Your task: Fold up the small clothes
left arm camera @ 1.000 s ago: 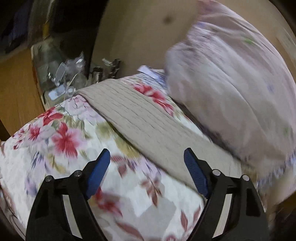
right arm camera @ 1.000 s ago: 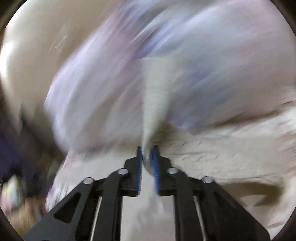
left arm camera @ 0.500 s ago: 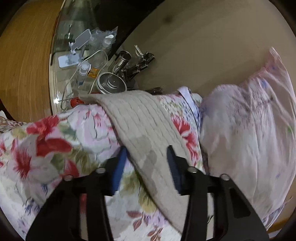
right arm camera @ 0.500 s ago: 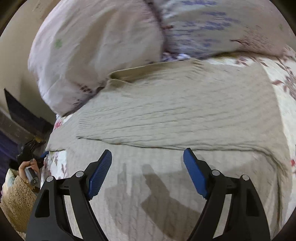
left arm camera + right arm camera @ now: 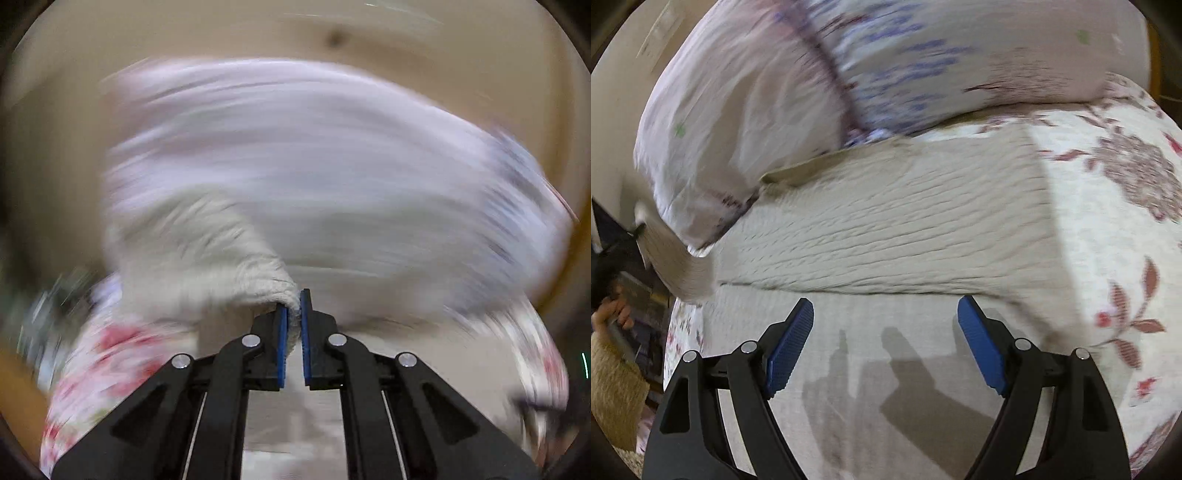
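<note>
A beige knitted garment (image 5: 894,225) lies spread on a floral bedspread (image 5: 1108,229), one flap folded over the rest. My right gripper (image 5: 886,339) is open and empty just above its near part. My left gripper (image 5: 293,325) is shut on a corner of the same beige knit (image 5: 207,266) and holds it lifted; this view is heavily blurred. The lifted corner shows at the far left of the right wrist view (image 5: 677,266).
A large pale pink pillow (image 5: 746,92) lies against the garment's far edge, seen blurred in the left wrist view (image 5: 332,166). A beige wall (image 5: 258,33) stands behind. The person's hand and sleeve (image 5: 613,347) show at lower left beside the bed.
My left gripper closed on the garment's corner and lifted it, swinging fast. My right gripper let go of the knit about a second ago and has stayed open above it.
</note>
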`<move>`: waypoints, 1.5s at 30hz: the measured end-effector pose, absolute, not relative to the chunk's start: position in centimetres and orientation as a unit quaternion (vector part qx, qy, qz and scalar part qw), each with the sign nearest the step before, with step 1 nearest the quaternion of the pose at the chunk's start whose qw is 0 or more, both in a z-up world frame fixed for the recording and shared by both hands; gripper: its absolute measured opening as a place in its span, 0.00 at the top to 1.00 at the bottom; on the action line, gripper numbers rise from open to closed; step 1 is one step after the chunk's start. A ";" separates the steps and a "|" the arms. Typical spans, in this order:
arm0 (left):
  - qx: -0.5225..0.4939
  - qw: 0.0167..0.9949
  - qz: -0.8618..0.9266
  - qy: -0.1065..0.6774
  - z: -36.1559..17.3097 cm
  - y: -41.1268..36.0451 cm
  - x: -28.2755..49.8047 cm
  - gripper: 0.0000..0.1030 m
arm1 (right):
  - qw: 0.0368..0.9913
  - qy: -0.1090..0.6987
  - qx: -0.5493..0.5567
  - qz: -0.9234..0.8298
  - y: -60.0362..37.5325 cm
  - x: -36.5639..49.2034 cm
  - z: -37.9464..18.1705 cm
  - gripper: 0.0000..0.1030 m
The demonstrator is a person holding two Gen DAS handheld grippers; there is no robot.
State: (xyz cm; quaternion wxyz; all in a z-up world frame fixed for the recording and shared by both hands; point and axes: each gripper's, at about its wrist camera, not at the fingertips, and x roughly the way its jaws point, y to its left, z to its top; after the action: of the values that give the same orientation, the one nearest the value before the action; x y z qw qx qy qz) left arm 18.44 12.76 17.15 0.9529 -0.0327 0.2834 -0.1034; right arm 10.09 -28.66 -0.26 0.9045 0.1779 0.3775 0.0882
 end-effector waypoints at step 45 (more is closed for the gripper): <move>-0.222 0.884 -0.062 0.406 8.0 14.9 24.3 0.41 | 0.853 0.324 0.387 0.135 -36.0 21.4 1.7 0.33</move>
State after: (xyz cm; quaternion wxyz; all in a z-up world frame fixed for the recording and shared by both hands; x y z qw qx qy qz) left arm 24.33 14.90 8.04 0.8841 -0.2220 0.4064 -0.0623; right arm 21.35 -36.00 1.67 0.8526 0.3867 0.3244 0.1350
